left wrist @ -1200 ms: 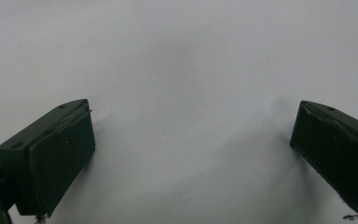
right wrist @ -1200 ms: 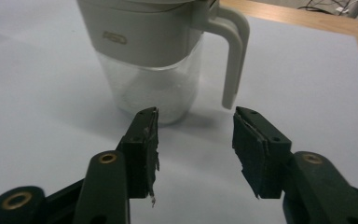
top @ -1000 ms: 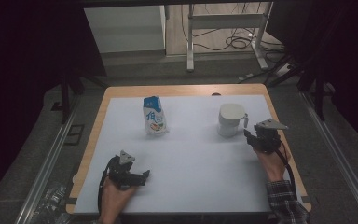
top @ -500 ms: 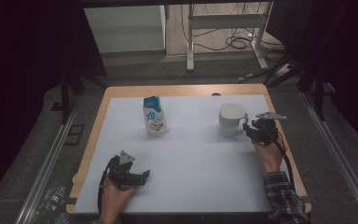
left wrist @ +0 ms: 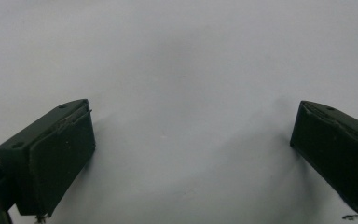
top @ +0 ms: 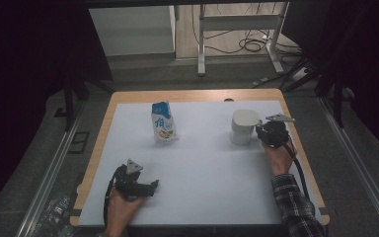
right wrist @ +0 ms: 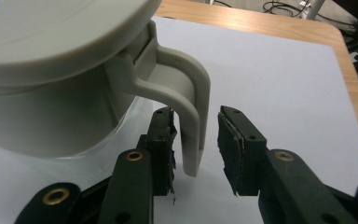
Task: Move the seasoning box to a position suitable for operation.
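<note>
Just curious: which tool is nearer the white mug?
The right tool: its jaws straddle the white mug's handle. The left tool rests far off, near the table's front edge.

high: above, looking forward-down, far | gripper views: close, low over white sheet, shared

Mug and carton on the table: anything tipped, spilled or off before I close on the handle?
Nothing stands out. The mug stands upright with its lid on, and the carton stands upright too, with no spill on the white table. The mug's handle sits between the right gripper jaws, which have just been closing; a gap remains on one side.
</note>
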`<state>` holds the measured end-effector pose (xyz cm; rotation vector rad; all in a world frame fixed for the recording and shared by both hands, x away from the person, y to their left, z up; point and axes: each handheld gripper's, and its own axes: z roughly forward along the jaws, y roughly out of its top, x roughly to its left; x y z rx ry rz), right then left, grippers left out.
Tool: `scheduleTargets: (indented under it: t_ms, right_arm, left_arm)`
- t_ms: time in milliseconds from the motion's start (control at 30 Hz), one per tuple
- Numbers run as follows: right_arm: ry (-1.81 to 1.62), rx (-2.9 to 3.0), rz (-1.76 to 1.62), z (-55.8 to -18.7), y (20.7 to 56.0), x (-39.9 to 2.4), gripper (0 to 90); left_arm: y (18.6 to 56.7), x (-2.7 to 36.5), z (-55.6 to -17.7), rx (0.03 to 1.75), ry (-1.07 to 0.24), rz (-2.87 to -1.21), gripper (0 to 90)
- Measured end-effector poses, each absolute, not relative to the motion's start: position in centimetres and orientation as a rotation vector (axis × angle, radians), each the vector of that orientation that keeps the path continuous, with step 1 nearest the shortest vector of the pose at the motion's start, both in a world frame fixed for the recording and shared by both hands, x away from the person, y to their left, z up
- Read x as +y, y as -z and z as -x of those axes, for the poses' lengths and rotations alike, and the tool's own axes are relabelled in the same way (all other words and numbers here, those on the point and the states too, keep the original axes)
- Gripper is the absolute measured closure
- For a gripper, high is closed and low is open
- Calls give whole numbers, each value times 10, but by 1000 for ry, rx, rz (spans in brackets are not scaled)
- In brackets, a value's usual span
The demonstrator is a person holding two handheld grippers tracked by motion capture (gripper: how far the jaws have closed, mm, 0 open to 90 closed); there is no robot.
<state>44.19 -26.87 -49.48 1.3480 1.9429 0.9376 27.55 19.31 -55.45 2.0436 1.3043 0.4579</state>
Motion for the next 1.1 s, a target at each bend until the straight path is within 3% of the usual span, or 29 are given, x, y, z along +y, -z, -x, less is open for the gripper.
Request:
scheduleTargets:
  t_ms: [367, 1100]
  right_arm:
    - [-932, 1912, -1312, -444, 499, -265, 759]
    - [-960, 1893, -1314, -447, 498, -262, 809]
  left_arm:
    - [555, 193, -275, 1304, -458, -2043, 2]
    - [555, 193, -275, 1304, -458, -2043, 3]
